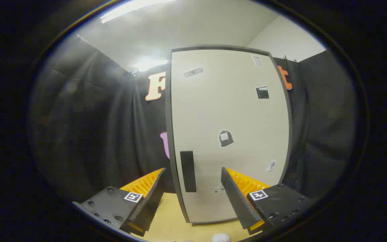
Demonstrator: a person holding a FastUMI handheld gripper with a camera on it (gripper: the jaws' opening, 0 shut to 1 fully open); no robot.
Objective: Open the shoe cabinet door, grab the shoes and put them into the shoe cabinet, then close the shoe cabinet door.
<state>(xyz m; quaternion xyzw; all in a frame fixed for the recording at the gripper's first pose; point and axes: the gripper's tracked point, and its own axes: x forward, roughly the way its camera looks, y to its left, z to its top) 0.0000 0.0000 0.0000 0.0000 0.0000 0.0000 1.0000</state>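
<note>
- The tall off-white shoe cabinet door with a dark grey frame is standing shut, upright on the pale wooden worktop, just ahead of the fingers.
- A black rectangular handle is sitting low near the door's left edge, between the fingers and slightly beyond them.
- Small black-and-white stickers are dotting the door's face.
- The gripper is hovering with its fingers spread wide, gripping nothing.
- A white rounded object is lying on the worktop below the door; its kind is unclear.
</note>
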